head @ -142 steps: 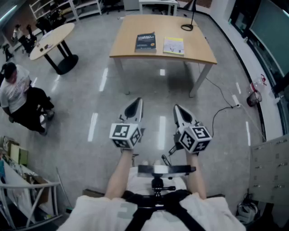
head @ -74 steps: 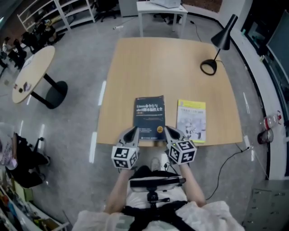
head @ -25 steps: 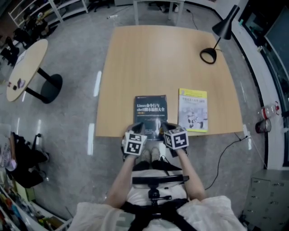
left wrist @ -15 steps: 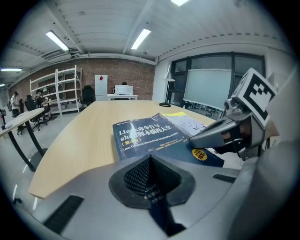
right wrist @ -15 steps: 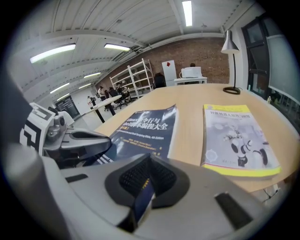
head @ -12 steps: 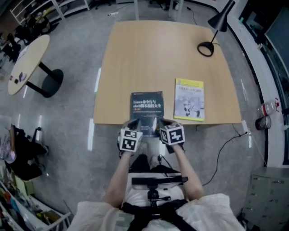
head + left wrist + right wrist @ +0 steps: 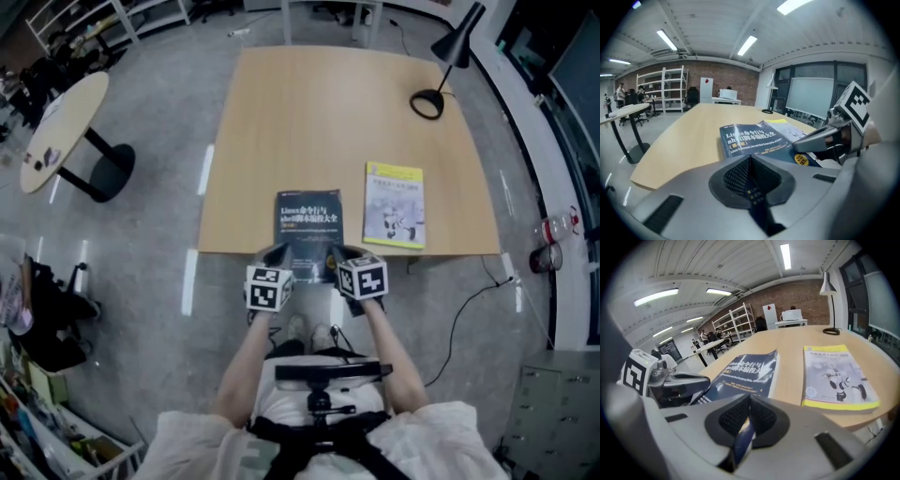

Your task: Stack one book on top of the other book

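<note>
Head view only: dark book [image 7: 307, 225] overhangs table [image 7: 328, 112] near edge, yellow book [image 7: 395, 204] beside it, apart. Gripper views: left gripper [image 7: 750, 161] and right gripper [image 7: 749, 401] both clamped narrow on dark book's near edge

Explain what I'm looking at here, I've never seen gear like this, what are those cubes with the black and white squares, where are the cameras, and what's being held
There is no robot here: a person holds a two-jaw gripper in each hand. The left gripper and right gripper each carry a cube with square markers, which is part of the tool. The picture from above comes from a camera on the person's head. The other two come from cameras riding on each gripper, looking along its jaws. On the wooden table lie a dark blue book and, to its right and apart from it, a yellow book. A black desk lamp stands at the far corner. Both grippers appear closed on the dark blue book's near edge; nothing touches the yellow book.
</note>
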